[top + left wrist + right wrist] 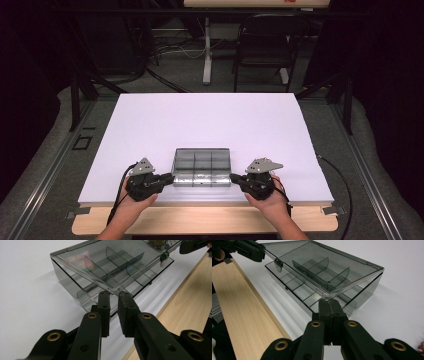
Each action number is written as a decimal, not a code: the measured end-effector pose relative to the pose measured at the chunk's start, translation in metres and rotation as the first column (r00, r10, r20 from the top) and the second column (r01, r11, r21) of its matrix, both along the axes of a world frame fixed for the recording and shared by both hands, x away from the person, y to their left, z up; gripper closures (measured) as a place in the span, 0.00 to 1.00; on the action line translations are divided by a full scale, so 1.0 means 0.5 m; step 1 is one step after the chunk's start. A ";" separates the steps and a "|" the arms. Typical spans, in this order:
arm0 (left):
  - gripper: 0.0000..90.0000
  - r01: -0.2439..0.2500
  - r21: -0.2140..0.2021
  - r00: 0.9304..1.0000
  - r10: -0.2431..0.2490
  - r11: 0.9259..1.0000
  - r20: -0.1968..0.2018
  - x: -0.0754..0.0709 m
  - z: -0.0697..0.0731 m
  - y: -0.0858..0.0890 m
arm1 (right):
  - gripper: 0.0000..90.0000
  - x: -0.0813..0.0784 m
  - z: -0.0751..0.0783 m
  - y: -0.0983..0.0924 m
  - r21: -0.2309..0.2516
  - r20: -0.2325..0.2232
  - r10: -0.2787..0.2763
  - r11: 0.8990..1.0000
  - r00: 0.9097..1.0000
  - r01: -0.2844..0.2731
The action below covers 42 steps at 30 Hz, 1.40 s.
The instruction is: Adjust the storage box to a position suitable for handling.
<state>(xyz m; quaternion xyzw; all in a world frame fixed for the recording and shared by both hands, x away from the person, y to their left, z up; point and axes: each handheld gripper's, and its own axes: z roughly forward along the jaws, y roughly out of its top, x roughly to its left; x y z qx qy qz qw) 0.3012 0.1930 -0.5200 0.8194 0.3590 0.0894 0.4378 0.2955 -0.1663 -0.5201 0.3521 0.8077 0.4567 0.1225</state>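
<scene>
A smoky transparent compartment box (pixel 202 167) lies near the front edge of the white tabletop (pixel 200 120). Its lid (pixel 100 260) (pixel 317 262) is tilted up at the front, showing dividers beneath. My left gripper (pixel 171 179) (pixel 113 296) pinches the lid's front left corner between its tips. My right gripper (pixel 231 177) (pixel 329 301) has its jaws pressed together on the lid's front right corner. In each gripper view the other gripper shows at the far end of the box: the right one (pixel 192 245) and the left one (pixel 249 250). A small latch (pixel 278 263) hangs from the lid's front edge.
A pale wooden strip (pixel 200 220) runs along the table's front edge, just behind both hands. A dark chair (pixel 265 45) and a table leg stand on the floor beyond the far edge. Small reddish bits (pixel 420 348) lie at the right gripper view's lower right corner.
</scene>
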 end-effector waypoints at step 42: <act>0.77 -0.060 0.027 0.993 0.057 0.998 0.104 -0.011 0.030 -0.012 | 0.81 -0.002 0.010 0.008 0.012 0.102 -0.060 0.998 0.993 0.059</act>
